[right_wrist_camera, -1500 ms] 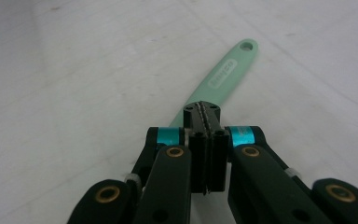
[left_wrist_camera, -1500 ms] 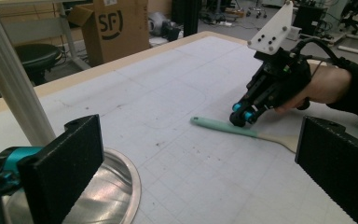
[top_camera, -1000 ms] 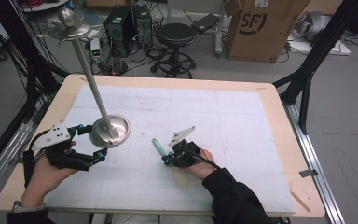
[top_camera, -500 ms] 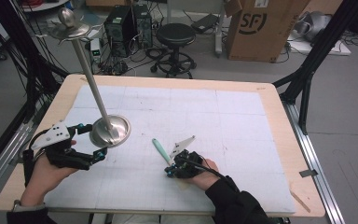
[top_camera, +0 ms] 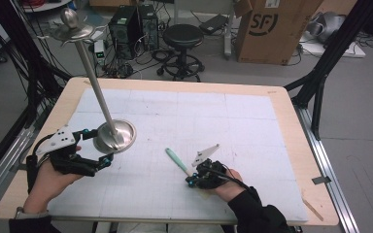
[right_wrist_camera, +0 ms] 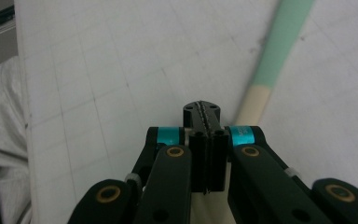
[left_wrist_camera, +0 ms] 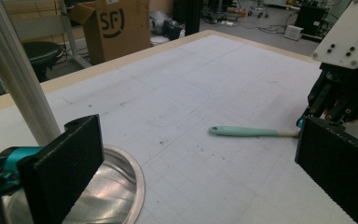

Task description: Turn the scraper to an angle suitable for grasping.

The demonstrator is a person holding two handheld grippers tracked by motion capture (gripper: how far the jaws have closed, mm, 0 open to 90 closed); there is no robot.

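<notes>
1. Right gripper view: right tool (right_wrist_camera: 204, 109), jaws pressed flat together with nothing between them, pointing down at the white gridded mat (right_wrist_camera: 98, 70).
2. Same view: mint-green handled utensil (right_wrist_camera: 279, 44), with a cream section nearer the tool, running diagonally just beside the closed jaws on their right; whether it touches them cannot be told.
3. High view: right tool (top_camera: 190, 181) held low over the mat's near middle by the person's right hand (top_camera: 226, 180), a grey three-cornered plate (top_camera: 205, 154) standing above it.
4. High view: utensil (top_camera: 177, 161) lying flat on the mat, its green end pointing away toward the far left, its near end at the right tool.
5. Left gripper view: left tool (left_wrist_camera: 200, 186), jaws spread wide apart and empty; one jaw stands over the rim of the stand's base, the other well off to the side.
6. High view: left tool (top_camera: 102, 148) held by the left hand (top_camera: 53, 174) at the near left, its jaws beside the round steel base (top_camera: 121, 138) of a metal stand.
7. High view: stand pole (top_camera: 94, 82), rising from the base to a small dish and knob at the top (top_camera: 72, 26).
8. High view: worktop (top_camera: 291, 141), a pale wood board carrying the mat.
</notes>
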